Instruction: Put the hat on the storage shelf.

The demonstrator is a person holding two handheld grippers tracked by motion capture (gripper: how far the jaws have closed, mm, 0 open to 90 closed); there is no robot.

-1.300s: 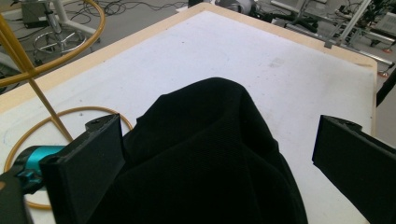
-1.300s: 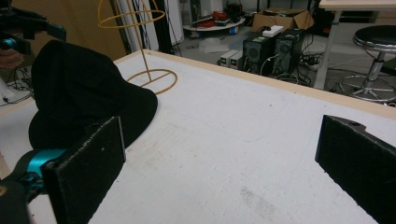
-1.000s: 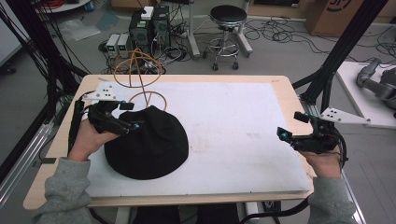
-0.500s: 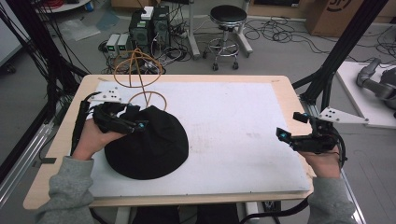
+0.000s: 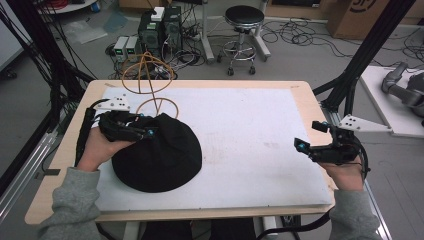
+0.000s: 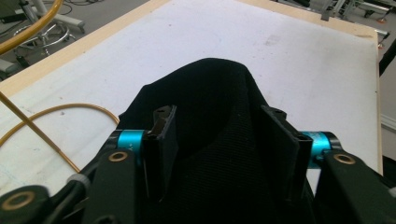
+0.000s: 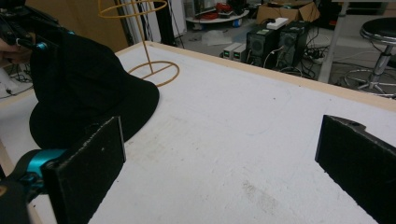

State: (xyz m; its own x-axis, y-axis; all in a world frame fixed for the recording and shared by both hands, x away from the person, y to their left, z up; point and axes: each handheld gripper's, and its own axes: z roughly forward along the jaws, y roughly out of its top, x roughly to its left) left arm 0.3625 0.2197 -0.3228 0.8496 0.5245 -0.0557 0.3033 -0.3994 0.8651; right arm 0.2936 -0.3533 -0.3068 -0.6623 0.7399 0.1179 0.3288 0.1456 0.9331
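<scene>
A black hat lies on the left part of the white mat. My left gripper sits at the hat's upper left side. In the left gripper view its jaws stand partly closed on the crown, and black cloth fills the gap and rises in a ridge beyond them. A yellow wire stand rises just behind the hat, with its base ring on the mat. My right gripper hovers near the table's right edge, wide open and holding nothing. The right gripper view shows the hat far off to its left.
The mat's middle and right lie between the hat and my right gripper. Black frame posts stand at the table's sides. A stool, computer boxes and cables sit on the floor behind the table.
My left hand has turned slightly on the hat's edge, with the jaws nudged a little toward the crown. The right gripper has stayed put.
</scene>
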